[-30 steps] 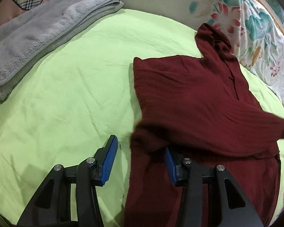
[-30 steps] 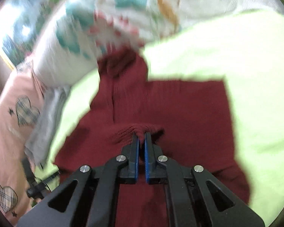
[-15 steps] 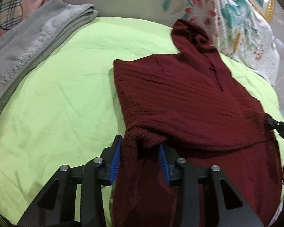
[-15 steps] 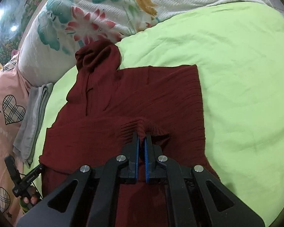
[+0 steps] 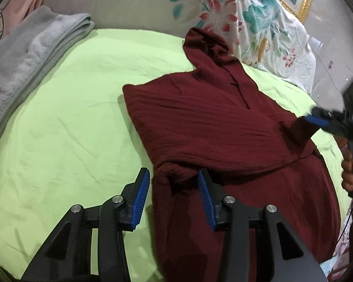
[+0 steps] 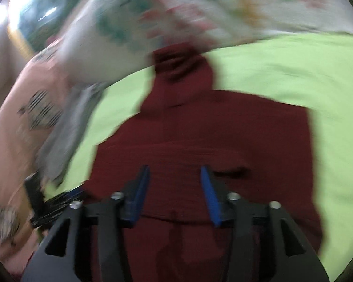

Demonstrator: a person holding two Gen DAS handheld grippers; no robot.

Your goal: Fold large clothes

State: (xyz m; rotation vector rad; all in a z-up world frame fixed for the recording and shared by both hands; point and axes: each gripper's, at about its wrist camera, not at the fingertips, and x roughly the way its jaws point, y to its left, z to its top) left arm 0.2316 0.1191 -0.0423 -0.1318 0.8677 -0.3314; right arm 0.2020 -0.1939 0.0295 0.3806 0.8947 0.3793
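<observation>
Right gripper, clamped on a sweater fold half a second ago, now has its jaws apart, with nothing between them, above the sweater. Left gripper, jaws apart as before, straddles the cuff of the sleeve folded across the body. The dark red sweater lies flat on the green bed sheet, its hood toward the head edge and touching the floral pillow. A folded grey towel lies along the bed's left edge, well apart from the sweater. In the left view the right gripper hangs over the sweater's right side. The right view is motion-blurred. No legible writing.
</observation>
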